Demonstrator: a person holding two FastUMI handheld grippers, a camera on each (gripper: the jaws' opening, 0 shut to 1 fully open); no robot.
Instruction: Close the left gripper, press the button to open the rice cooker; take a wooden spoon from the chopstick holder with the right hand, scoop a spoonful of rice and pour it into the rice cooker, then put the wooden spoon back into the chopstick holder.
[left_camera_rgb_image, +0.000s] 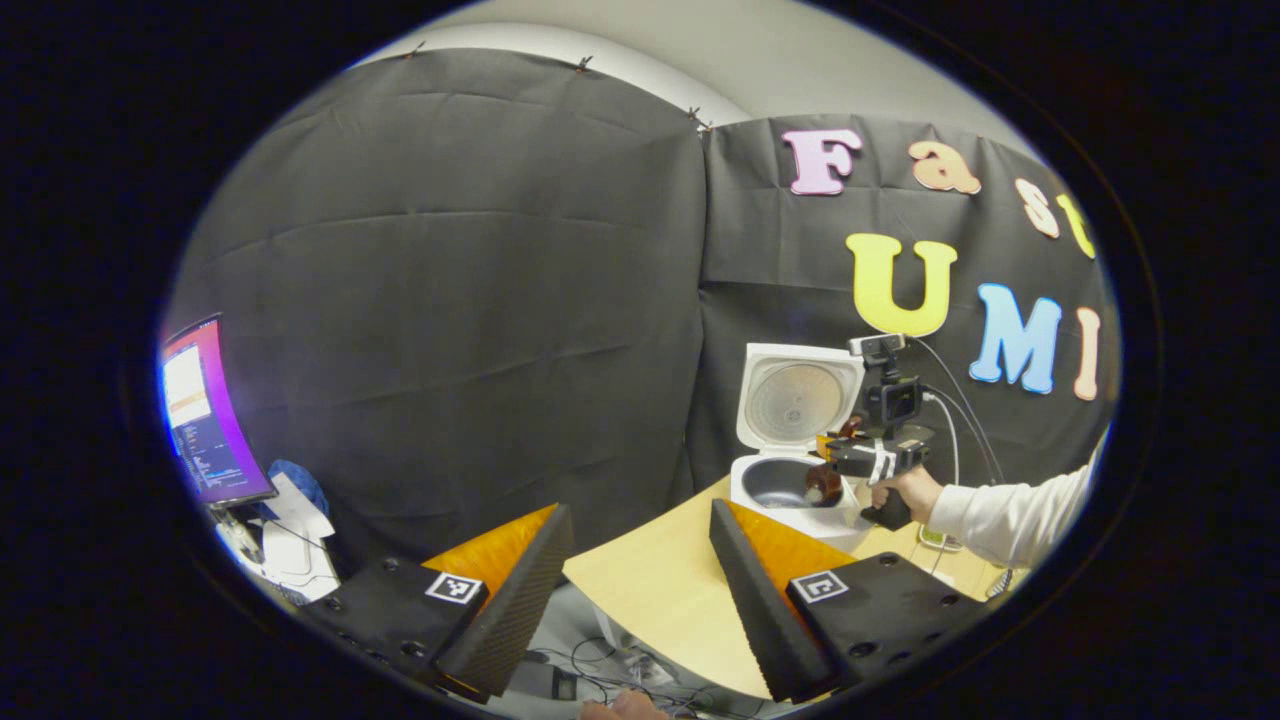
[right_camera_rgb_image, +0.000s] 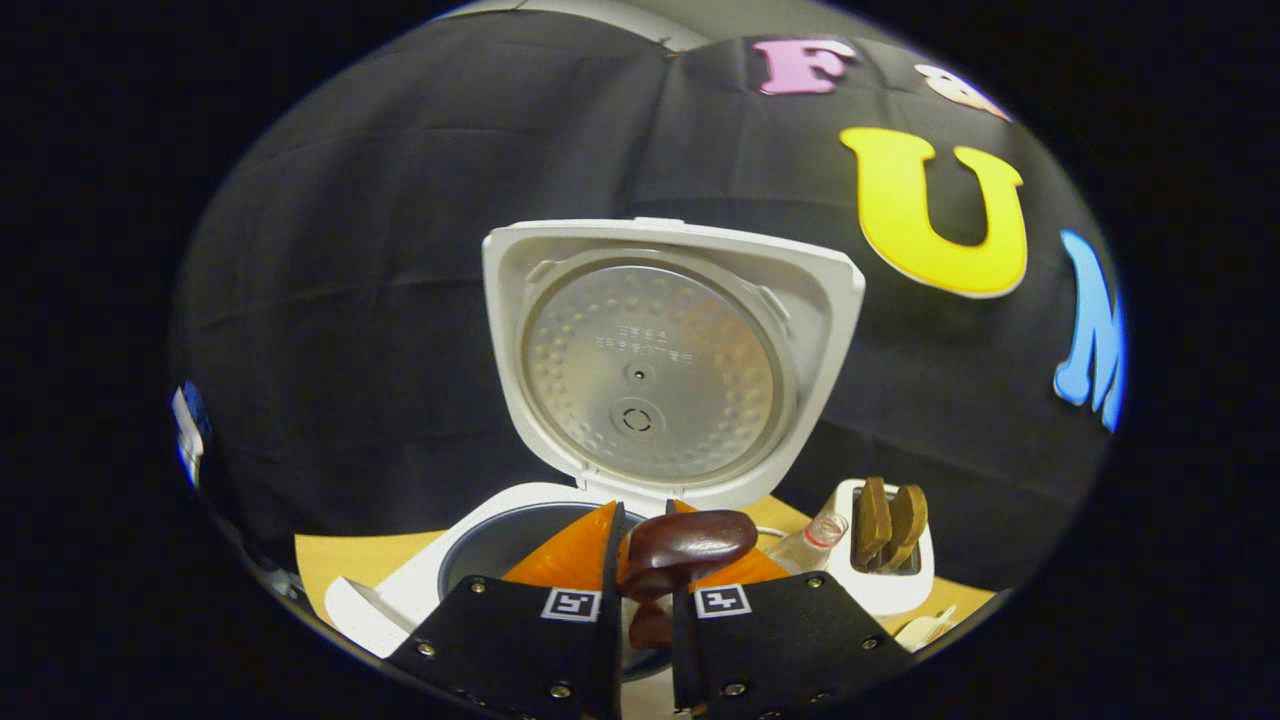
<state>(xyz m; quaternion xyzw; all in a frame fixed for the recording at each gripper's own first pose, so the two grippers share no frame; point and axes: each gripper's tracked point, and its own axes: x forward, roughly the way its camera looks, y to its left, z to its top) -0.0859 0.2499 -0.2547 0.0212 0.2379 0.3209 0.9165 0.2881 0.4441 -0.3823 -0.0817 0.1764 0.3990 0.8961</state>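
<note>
The white rice cooker (right_camera_rgb_image: 420, 585) stands with its lid (right_camera_rgb_image: 660, 360) raised and its dark inner pot (right_camera_rgb_image: 500, 545) showing. My right gripper (right_camera_rgb_image: 643, 530) is shut on the handle of a dark wooden spoon (right_camera_rgb_image: 690, 545), whose bowl hangs over the pot's rim. I see no rice on the spoon's visible face. The white chopstick holder (right_camera_rgb_image: 885, 585), with other wooden utensils (right_camera_rgb_image: 888, 522) in it, stands right of the cooker. In the left gripper view, my left gripper (left_camera_rgb_image: 638, 510) is open and far back at the table's (left_camera_rgb_image: 650, 590) near corner. From there the cooker (left_camera_rgb_image: 790, 440), the right gripper (left_camera_rgb_image: 835, 470) and its hand (left_camera_rgb_image: 905, 492) show.
A small clear bottle (right_camera_rgb_image: 810, 540) stands between cooker and holder. A pale object (right_camera_rgb_image: 925, 628) lies at the front right. A lit monitor (left_camera_rgb_image: 200, 415) and white papers (left_camera_rgb_image: 290, 540) sit far left off the table. Cables (left_camera_rgb_image: 600, 680) lie below the table edge.
</note>
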